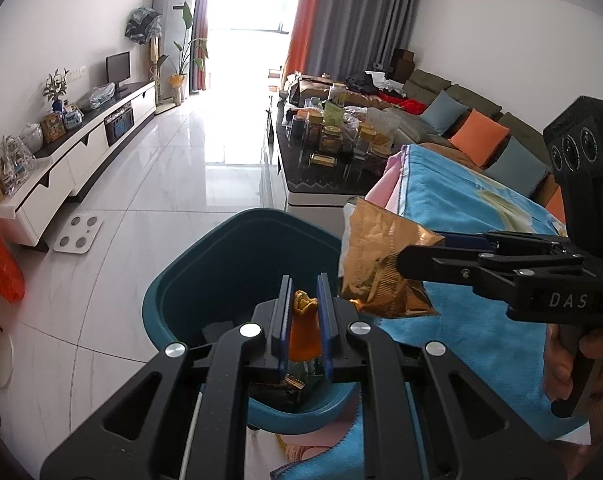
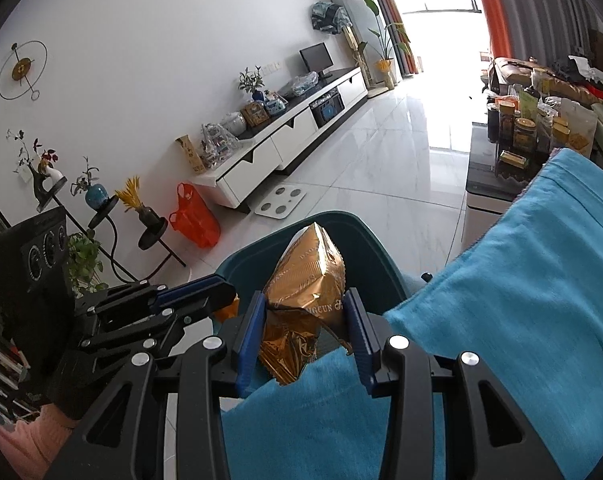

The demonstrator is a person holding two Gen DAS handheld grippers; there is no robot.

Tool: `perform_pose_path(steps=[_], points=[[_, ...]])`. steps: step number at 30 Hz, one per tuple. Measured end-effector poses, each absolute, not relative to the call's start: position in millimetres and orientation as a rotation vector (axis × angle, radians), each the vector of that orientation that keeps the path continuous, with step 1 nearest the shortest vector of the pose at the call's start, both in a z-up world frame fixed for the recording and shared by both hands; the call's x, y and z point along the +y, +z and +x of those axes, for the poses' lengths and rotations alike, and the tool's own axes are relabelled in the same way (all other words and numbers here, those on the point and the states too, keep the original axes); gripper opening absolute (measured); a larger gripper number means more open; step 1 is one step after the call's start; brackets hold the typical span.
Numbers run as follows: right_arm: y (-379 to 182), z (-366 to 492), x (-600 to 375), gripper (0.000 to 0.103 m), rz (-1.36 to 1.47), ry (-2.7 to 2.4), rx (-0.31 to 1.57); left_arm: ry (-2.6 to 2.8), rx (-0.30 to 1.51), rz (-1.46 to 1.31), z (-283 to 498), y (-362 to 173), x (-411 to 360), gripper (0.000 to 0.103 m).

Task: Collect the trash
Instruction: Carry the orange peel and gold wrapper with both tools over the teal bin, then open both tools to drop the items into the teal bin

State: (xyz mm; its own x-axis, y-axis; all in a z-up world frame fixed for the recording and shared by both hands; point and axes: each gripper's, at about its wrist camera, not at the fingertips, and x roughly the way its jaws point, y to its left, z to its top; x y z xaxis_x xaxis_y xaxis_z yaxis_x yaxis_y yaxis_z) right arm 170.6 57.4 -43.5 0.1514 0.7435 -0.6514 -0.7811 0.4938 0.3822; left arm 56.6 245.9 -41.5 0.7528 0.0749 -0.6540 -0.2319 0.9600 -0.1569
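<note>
Gold foil wrapper [image 2: 303,304] reads "NGCUN"; right gripper [image 1: 411,256] reads "DAS".

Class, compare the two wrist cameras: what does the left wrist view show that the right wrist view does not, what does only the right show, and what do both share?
Only the left wrist view shows the sofa cushions and the orange wrapper plainly clamped in the left gripper.

Only the right wrist view shows the round wall clock and the black plant stand.

Both show the teal bin, the gold snack bag clamped in the right gripper, the blue cloth, the TV cabinet and the white scale.
</note>
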Motion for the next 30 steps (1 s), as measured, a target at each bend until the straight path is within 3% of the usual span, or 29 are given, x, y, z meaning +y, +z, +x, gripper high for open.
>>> perform_pose_path(steps=[13, 17, 30], points=[[-55.5, 172.0, 84.5, 0.047, -0.081, 1.072, 0.928, 0.206, 0.738, -0.307, 72.2, -62.8, 259.7, 0.013], [-55.7, 173.9, 84.6, 0.049, -0.073, 1.068, 0.930, 0.213, 0.738, -0.330, 74.3, -64.3, 262.4, 0.021], [-53.5, 176.8, 72.5, 0.051, -0.038, 1.069, 0.919, 0.221, 0.688, -0.325, 62.4, -52.2, 252.0, 0.029]])
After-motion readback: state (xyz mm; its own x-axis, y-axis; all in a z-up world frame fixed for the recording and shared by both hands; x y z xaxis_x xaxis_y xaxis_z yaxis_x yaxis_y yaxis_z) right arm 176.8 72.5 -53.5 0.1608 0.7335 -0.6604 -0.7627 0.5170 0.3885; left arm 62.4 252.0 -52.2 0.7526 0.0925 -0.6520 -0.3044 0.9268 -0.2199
